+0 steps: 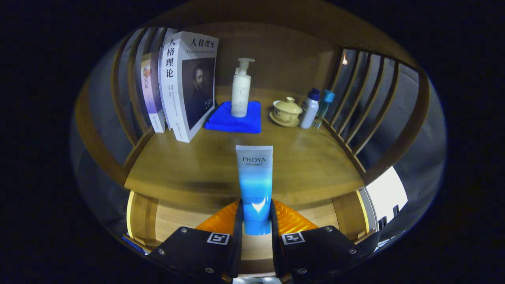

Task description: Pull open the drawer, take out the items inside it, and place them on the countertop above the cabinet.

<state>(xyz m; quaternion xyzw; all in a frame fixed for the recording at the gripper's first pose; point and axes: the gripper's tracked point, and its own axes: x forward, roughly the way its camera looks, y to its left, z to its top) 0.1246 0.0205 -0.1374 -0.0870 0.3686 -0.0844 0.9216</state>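
One tube (255,185) stood cap-down, pinched between both fingers of the claw (256,228).
It hung over the counter (197,165) front edge, above the open drawer (173,221); books (185,83) and a pump bottle (241,88) stood beyond.

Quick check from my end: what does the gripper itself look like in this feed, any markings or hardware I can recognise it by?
The gripper has two flat, angular black plates, one per side, each fixed with round silver screws. Each plate carries a small square black-and-white fiducial tag near its inner edge. Orange ribbed panels sit just ahead of the plates. The jaws are thin, upright blades. No cables visible.
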